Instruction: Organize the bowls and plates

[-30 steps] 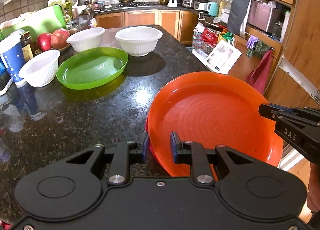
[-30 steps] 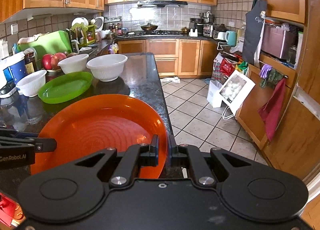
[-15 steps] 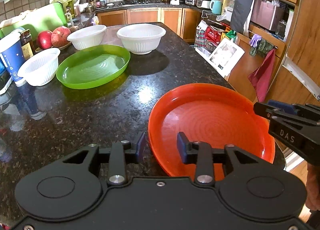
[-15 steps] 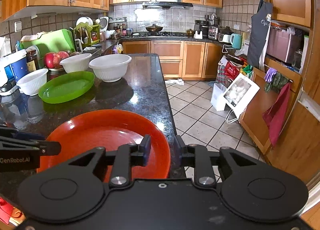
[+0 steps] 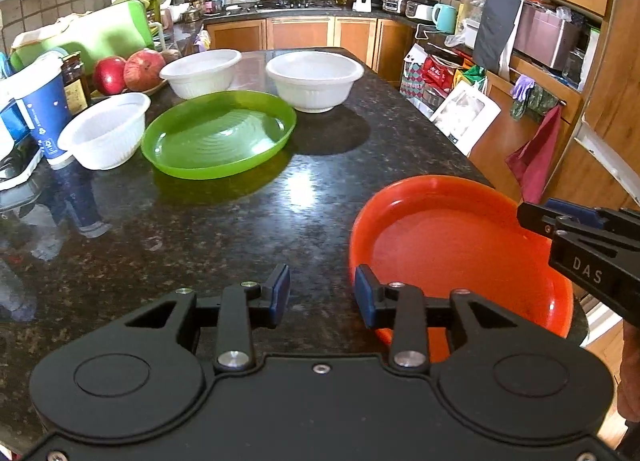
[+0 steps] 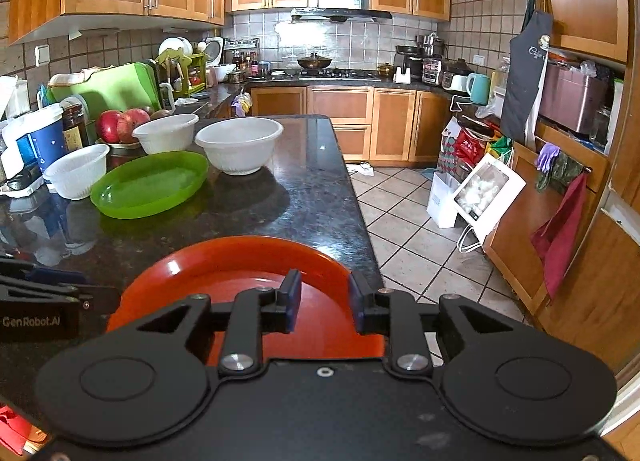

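An orange plate (image 5: 460, 245) (image 6: 240, 273) lies flat on the dark granite counter (image 5: 240, 221) near its right edge. My left gripper (image 5: 322, 293) is open beside the plate's left rim, with only bare counter between its pads. My right gripper (image 6: 325, 297) is open over the plate's near right rim; its pads do not press on it. It also shows at the right of the left wrist view. Farther back lie a green plate (image 5: 218, 133) (image 6: 150, 183) and three white bowls: a large one (image 5: 316, 79) (image 6: 238, 145), a second (image 5: 200, 73) (image 6: 166, 133) and a small ribbed one (image 5: 104, 129) (image 6: 76, 169).
A blue paper cup (image 5: 44, 109), a jar (image 5: 76, 81) and red fruit (image 5: 128, 71) crowd the counter's left side, with a green cutting board (image 5: 92, 33) behind them. The counter ends at the right, over a tiled floor (image 6: 420, 237) with bags and boxes.
Both grippers were shut on the orange plate's rim and have opened. The plate has sunk from a tilt to lie flat on the counter, and both grippers have drawn back from it.
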`<state>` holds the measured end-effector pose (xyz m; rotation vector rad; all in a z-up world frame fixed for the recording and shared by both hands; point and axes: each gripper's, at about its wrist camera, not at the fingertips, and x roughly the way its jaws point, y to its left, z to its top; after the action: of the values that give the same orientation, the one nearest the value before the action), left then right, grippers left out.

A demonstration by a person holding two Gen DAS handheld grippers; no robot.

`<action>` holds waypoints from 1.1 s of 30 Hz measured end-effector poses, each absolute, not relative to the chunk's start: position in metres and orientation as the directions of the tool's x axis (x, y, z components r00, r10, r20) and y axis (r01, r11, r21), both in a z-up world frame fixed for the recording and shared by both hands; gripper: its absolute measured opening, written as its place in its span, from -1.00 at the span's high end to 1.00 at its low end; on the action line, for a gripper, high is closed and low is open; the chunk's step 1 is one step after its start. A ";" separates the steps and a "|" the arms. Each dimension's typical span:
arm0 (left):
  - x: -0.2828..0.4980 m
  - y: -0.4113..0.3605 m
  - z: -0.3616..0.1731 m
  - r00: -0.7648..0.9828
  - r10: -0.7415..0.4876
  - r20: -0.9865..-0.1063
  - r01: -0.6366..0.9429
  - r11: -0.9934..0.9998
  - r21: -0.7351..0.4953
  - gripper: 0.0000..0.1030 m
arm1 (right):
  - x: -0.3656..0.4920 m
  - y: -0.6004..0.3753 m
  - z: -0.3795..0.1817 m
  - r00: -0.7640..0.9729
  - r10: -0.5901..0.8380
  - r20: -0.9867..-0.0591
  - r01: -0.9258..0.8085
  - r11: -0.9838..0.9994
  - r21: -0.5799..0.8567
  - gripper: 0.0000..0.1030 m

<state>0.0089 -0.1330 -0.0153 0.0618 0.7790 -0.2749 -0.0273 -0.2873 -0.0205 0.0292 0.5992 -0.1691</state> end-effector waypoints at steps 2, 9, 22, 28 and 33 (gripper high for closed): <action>0.010 -0.126 -0.014 0.679 -0.217 -0.701 0.260 0.965 -0.047 0.10 | -0.026 -0.282 -0.019 0.812 -0.146 -0.564 0.162 0.987 -0.022 0.49; 0.015 -0.096 -0.012 0.682 -0.202 -0.702 0.229 0.972 -0.057 0.10 | -0.019 -0.254 -0.013 0.817 -0.125 -0.563 0.131 0.991 -0.031 0.49; 0.027 -0.032 -0.009 0.696 -0.172 -0.697 0.179 0.982 -0.063 0.10 | 0.004 -0.191 -0.003 0.823 -0.060 -0.565 0.067 0.998 -0.007 0.49; 0.040 -0.001 -0.007 0.705 -0.166 -0.690 0.178 0.983 -0.054 0.10 | 0.023 -0.163 0.003 0.827 -0.049 -0.559 0.068 0.998 0.013 0.49; 0.058 0.022 -0.002 0.724 -0.170 -0.669 0.195 0.980 -0.038 0.10 | 0.040 -0.144 0.008 0.840 -0.076 -0.538 0.090 0.996 0.000 0.49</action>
<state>0.0578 0.0221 -0.0024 0.0357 0.7347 -0.2018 0.0404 -0.1439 0.0077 0.0259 0.5677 -0.0876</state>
